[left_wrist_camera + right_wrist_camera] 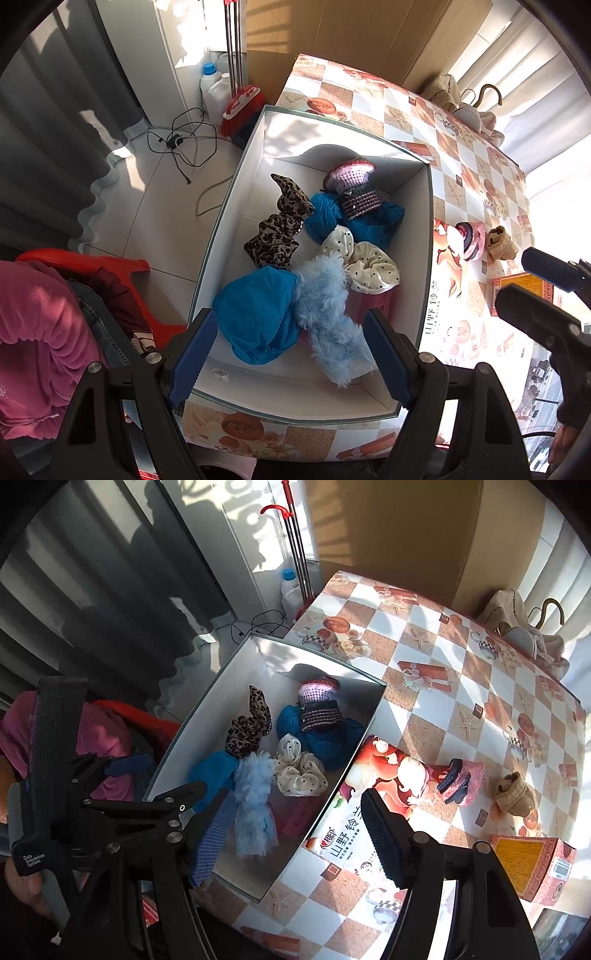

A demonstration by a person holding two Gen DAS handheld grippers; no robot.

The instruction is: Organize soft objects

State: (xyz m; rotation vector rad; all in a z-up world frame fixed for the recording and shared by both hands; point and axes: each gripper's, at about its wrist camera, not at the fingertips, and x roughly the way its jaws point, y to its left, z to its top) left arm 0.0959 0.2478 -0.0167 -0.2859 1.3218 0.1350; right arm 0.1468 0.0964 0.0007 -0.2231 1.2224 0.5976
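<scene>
A white box [236, 206] [207, 716] holds a leopard-print scrunchie [280, 229], blue cloths [258, 314], a light blue fluffy piece [328, 317] [255, 801], a dotted white scrunchie [365, 266] and a pink-and-dark knitted piece [354, 188]. My left gripper [291, 354] [155, 779] hangs open over the box's near end, its pads clear of the cloth below. My right gripper [299, 840] [535, 288] stands open above the box's right wall, holding nothing. On the table to the right lie a pink knitted piece [460, 779] [471, 240] and a beige sock-like piece [515, 792] [500, 242].
A red-and-orange carton [532, 867] sits at the table's near right. Beige clothes and a hanger [524, 627] lie at the far corner of the checked tablecloth [443, 686]. Left of the table, on the floor, are a broom [240, 107], bottles, cables and a red stool [110, 266].
</scene>
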